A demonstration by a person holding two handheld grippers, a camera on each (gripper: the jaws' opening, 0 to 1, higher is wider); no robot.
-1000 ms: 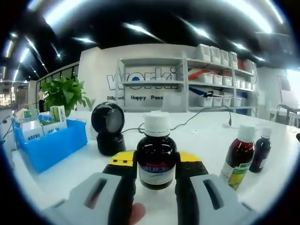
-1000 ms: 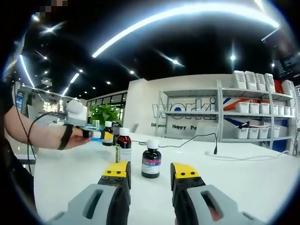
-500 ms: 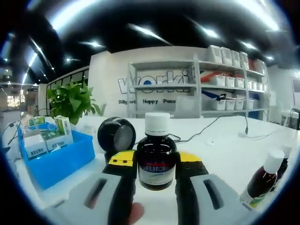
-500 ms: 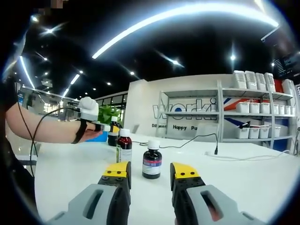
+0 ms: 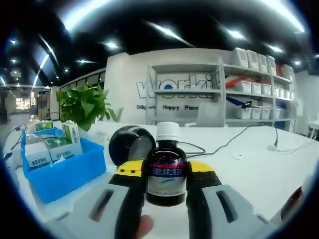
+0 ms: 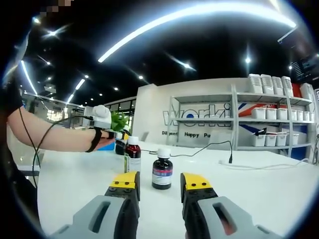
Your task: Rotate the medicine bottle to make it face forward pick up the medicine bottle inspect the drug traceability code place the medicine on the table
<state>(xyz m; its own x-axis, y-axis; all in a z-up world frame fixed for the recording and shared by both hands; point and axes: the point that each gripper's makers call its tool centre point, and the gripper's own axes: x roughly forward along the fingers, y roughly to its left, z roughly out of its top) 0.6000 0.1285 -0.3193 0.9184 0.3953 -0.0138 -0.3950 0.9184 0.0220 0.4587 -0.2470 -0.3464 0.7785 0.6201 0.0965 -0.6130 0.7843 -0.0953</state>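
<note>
- A white surface (image 5: 259, 169) stretches toward a back wall with lettering and white shelves (image 5: 249, 94) carrying bins; strip lights run across a dark ceiling.
- In the left gripper view, the medicine bottle (image 5: 166, 167), dark brown with a white cap and a blue-and-white label turned to the camera, stands upright between the jaws of the left claw (image 5: 166, 174), which is clenched on the bottle's sides and holds it clear of the surface.
- Just behind the bottle sits a round black scanner (image 5: 130, 143); left of it, a blue bin (image 5: 65, 167) holds small medicine boxes, with a green plant (image 5: 87, 102) behind.
- A black cable (image 5: 239, 134) trails across the surface at the right.
- In the right gripper view, the right claw (image 6: 158, 186) is released, jaws apart and holding nothing.
- Beyond it, a second dark bottle (image 6: 161, 171) and a red-brown bottle (image 6: 132, 155) stand upright on the surface.
- The person's forearm (image 6: 55, 137) reaches in from the left.
</note>
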